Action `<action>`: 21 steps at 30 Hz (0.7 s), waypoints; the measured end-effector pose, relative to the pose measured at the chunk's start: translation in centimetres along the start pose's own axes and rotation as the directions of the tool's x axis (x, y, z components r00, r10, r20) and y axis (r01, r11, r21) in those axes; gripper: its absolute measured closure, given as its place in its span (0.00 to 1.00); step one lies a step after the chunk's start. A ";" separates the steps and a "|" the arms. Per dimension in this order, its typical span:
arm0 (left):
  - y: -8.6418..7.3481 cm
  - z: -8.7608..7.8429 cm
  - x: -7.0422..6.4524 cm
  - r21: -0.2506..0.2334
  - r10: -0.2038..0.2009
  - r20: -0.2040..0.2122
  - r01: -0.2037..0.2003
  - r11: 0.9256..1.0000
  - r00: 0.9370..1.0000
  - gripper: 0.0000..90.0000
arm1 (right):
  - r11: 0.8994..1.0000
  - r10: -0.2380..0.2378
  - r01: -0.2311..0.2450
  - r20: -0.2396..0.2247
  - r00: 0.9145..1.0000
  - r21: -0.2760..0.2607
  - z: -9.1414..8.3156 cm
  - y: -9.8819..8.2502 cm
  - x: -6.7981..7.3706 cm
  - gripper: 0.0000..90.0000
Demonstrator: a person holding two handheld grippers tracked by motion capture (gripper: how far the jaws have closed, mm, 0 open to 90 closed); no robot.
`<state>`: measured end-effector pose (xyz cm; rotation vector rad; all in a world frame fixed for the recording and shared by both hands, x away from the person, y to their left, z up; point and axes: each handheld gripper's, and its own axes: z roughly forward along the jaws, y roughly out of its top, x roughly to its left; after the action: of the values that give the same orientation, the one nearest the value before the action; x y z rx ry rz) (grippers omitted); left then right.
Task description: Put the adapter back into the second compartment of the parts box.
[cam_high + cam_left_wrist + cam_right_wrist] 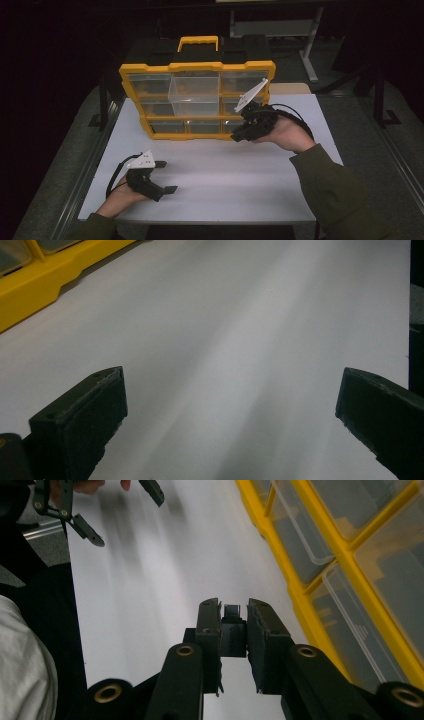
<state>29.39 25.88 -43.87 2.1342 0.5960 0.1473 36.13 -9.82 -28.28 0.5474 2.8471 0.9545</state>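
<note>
Landmark is the yellow organizer case [197, 97], standing at the far side of the white table [220, 175], black handle block on top, clear bins in a grid of yellow dividers, 1 clear bin [195, 95] in the middle column sticking out toward the person

Right gripper [239, 134] sits at the case's lower right corner, just in front of the bottom row of bins, held by the right hand [285, 134] with a green sleeve behind it. In the right gripper view its jaws are drawn close together and clamped on a small black part [233, 630], a dark blocky piece pinched between the 2 pads, so that part is held just beside the case's front edge, off the table surface. Can't tell what the part is, too dark

Left gripper [167, 176] is well apart from the case, out toward the near left of the table, low over the bare top. Jaws wide apart, nothing between them; the left gripper view shows the 2 black fingers [80, 415] spread with plain white table between and a corner of the case at the upper left
</note>
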 end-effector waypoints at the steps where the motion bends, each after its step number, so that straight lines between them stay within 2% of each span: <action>1: 0.0 0.0 0.0 0.000 0.000 0.000 0.000 1.000 1.000 0.00 | 1.000 -0.001 0.001 0.001 1.000 0.001 -0.1 0.1 0.0 0.84; 21: 0.0 0.0 -0.1 0.000 0.001 0.000 -0.001 1.000 1.000 0.00 | 1.000 -0.009 0.009 0.013 1.000 -0.021 -3.5 2.4 -0.5 0.84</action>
<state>29.35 25.86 -43.83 2.1350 0.5944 0.1478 36.69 -10.17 -24.06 0.5367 2.8220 0.9746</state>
